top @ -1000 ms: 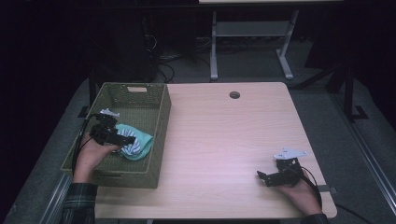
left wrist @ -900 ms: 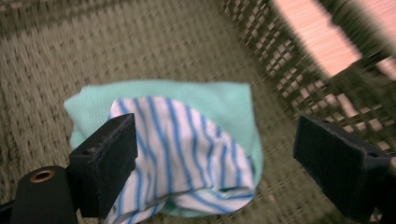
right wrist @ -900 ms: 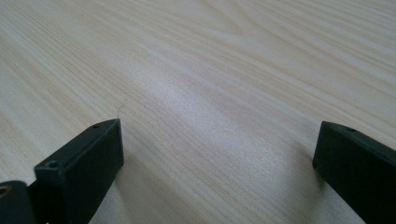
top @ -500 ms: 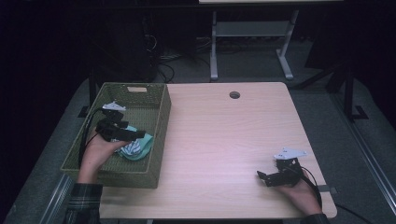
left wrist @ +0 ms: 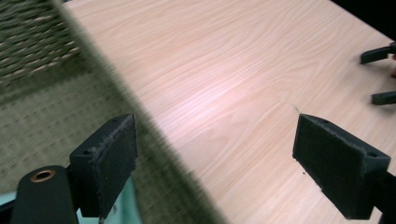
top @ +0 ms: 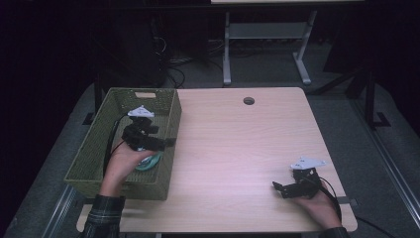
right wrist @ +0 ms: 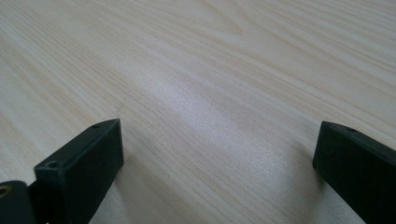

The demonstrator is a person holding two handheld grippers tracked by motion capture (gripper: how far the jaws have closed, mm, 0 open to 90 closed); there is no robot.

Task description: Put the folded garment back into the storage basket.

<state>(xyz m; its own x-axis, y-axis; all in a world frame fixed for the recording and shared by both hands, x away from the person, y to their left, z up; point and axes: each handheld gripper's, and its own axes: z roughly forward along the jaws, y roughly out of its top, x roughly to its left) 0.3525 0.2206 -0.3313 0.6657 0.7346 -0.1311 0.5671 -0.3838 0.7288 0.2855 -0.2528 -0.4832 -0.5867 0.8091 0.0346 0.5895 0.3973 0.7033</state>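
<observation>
One tabletop (top: pixel 237 148), light wood, carries one green woven basket (top: pixel 99 144) at its left edge. One teal cloth (top: pixel 148 161) lies inside the basket, near its right wall, partly hidden under the person's left hand (top: pixel 121 163). Two grippers are in use. The left gripper (top: pixel 166 144) is held above the basket's right wall, pointing toward the open tabletop; its fingers (left wrist: pixel 109 161) stand wide apart with nothing between them, and in the left gripper view they straddle the blurred basket rim (left wrist: pixel 140 135), with a sliver of teal showing at the bottom edge. The cloth lies below and behind the fingers, not touching them as far as can be seen. The right gripper (top: pixel 278 188) rests low at the tabletop's near right corner, well apart from the basket, held by the right hand (top: pixel 317 203). Its fingers (right wrist: pixel 86 163) are likewise spread wide, over bare wood. One round hole (top: pixel 248 100) marks the tabletop's far edge.
</observation>
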